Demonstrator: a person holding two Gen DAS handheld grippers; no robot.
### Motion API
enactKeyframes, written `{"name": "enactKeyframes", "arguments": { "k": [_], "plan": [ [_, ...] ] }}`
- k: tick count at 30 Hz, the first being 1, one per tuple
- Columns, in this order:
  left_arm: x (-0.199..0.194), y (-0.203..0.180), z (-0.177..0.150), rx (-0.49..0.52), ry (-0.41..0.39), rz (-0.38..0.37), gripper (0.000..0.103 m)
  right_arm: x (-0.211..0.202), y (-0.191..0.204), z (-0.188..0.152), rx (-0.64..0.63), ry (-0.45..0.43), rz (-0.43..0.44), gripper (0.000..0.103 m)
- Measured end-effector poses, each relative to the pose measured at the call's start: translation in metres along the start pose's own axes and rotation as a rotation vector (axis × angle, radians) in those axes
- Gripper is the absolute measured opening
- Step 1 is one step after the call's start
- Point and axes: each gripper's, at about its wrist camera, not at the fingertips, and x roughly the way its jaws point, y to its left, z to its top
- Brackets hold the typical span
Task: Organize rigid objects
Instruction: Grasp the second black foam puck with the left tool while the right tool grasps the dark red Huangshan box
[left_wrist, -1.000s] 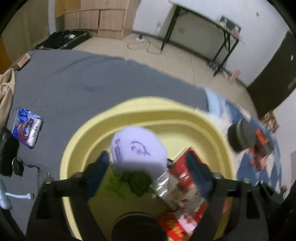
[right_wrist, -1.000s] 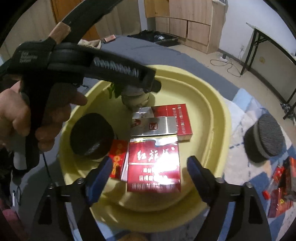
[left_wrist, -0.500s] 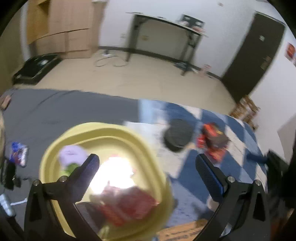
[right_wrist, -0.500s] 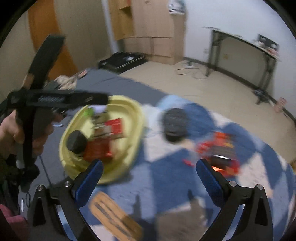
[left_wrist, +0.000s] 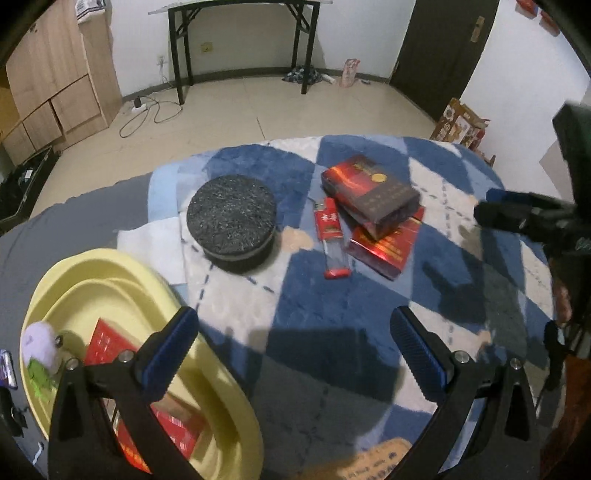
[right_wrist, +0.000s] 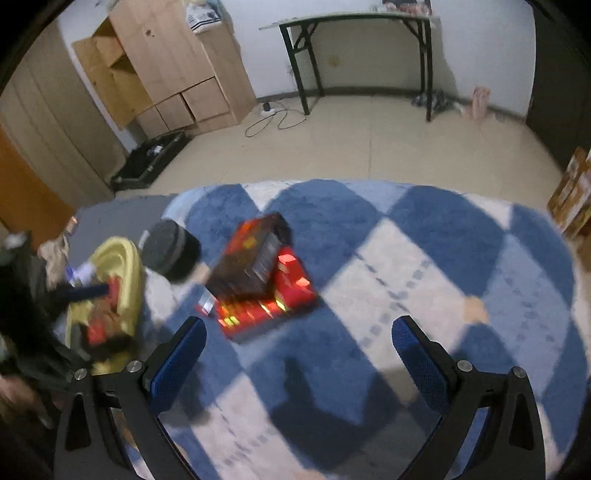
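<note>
Both hand-held grippers stand wide apart and empty: the left hand-held gripper (left_wrist: 293, 345) fills the bottom of its frame, its jaws having just finished opening, and the right hand-held gripper (right_wrist: 299, 354) likewise, just opened with nothing between its fingers. At centre right of the left view, a dark box (left_wrist: 369, 190) lies tilted on a red box (left_wrist: 388, 242), a slim red pack (left_wrist: 331, 236) just beside them, all on the blue-and-white blanket (left_wrist: 332, 302). Left of them sits a round black tin (left_wrist: 232, 218). At lower left, the yellow basin (left_wrist: 122, 273) already holds 2 or more red packs, blurred. These boxes look light, stiff and glossy, probably slippery; take the dark box across its 2 long sides. I judge the tin heavier, needing full opening across its rim.
</note>
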Motion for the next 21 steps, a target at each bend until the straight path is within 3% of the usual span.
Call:
{"name": "enactKeyframes", "arguments": {
  "k": [4, 7, 11, 17, 18, 20, 21],
  "plan": [
    [0.025, 0.008, 0.017, 0.054, 0.014, 0.061, 0.103, 0.019, 0.019, 0.026, -0.01, -0.011, 0.006, 0.103],
    [0.039, 0.023, 0.03, 0.031, 0.018, 0.098, 0.103, 0.047, 0.033, 0.042, -0.016, 0.034, -0.023, 0.103],
    [0.049, 0.027, 0.037, 0.027, 0.007, 0.095, 0.103, 0.071, 0.054, 0.059, -0.115, 0.049, -0.124, 0.103],
    [0.064, 0.024, 0.039, 0.025, 0.01, 0.078, 0.103, 0.114, 0.063, 0.054, -0.152, 0.141, -0.169, 0.102],
    [0.064, 0.026, 0.039, 0.014, 0.005, 0.06, 0.103, 0.119, 0.061, 0.052, -0.15, 0.147, -0.162, 0.1],
    [0.067, 0.028, 0.04, 0.0, 0.004, 0.046, 0.102, 0.129, 0.06, 0.051, -0.145, 0.156, -0.146, 0.082],
    [0.068, 0.027, 0.04, 0.006, 0.005, 0.047, 0.092, 0.132, 0.058, 0.05, -0.143, 0.163, -0.137, 0.079]
  ]
}}
